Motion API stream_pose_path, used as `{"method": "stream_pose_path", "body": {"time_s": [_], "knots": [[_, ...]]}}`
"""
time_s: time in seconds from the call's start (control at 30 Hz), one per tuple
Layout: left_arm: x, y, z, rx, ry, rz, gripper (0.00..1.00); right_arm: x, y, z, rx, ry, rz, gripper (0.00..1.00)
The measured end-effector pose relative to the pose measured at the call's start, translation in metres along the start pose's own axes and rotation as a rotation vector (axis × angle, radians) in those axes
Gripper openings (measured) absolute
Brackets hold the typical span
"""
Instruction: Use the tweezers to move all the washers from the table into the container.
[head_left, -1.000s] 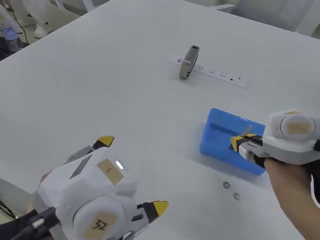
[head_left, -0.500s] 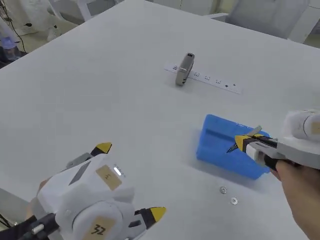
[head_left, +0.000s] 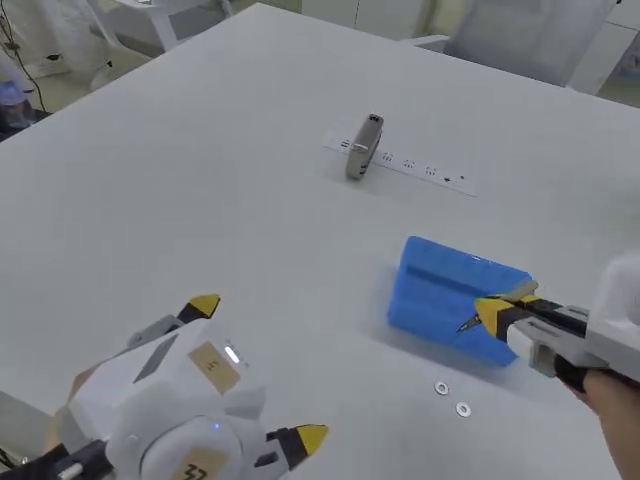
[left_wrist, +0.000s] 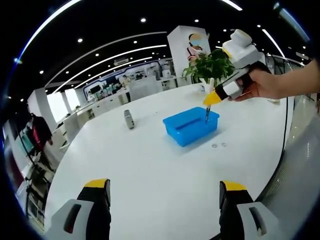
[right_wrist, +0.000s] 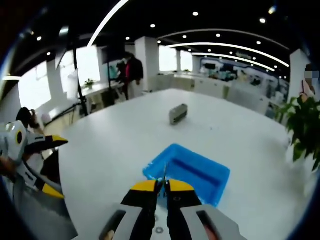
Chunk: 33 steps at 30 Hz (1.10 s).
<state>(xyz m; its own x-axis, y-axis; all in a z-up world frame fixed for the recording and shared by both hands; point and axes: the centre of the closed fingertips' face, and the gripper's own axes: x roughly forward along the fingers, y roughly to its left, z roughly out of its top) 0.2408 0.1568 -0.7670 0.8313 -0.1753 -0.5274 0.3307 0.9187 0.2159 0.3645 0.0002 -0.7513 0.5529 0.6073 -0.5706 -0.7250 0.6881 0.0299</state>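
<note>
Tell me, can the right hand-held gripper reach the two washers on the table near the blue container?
Probably yes. The right hand-held gripper holds the tweezers above the near edge of the container, and the washers lie on bare table just beside it, with nothing between.

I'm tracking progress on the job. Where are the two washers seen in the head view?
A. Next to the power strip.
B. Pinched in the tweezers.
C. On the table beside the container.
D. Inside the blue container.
C: one washer and a second washer lie on the bare table just outside the blue container, on its near side, apart from the tweezers.
</note>
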Motion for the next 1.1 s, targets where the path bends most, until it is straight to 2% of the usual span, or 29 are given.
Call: {"method": "stream_pose_path", "body": {"time_s": [0.2,0.43,0.63,0.7,0.97,1.1], "knots": [[0.000,0.000,0.000,0.002,0.001,-0.001,0.92,0.005,0.003,-0.026,0.005,0.052,0.012,0.03],[0.001,0.001,-0.001,0.002,0.006,0.003,0.92,0.014,0.003,-0.050,0.014,0.107,0.018,0.03],[0.001,0.001,-0.002,0.002,0.010,0.006,0.92,0.020,0.002,-0.057,-0.004,0.123,0.011,0.04],[0.001,0.001,-0.002,0.004,0.012,0.005,0.92,0.021,0.001,-0.055,-0.007,0.112,0.011,0.04],[0.001,0.001,-0.003,0.005,0.017,0.005,0.92,0.023,0.006,-0.058,0.006,0.103,0.007,0.04],[0.001,0.001,-0.003,0.004,0.017,0.006,0.92,0.021,0.004,-0.059,0.039,0.098,0.004,0.04]]}}
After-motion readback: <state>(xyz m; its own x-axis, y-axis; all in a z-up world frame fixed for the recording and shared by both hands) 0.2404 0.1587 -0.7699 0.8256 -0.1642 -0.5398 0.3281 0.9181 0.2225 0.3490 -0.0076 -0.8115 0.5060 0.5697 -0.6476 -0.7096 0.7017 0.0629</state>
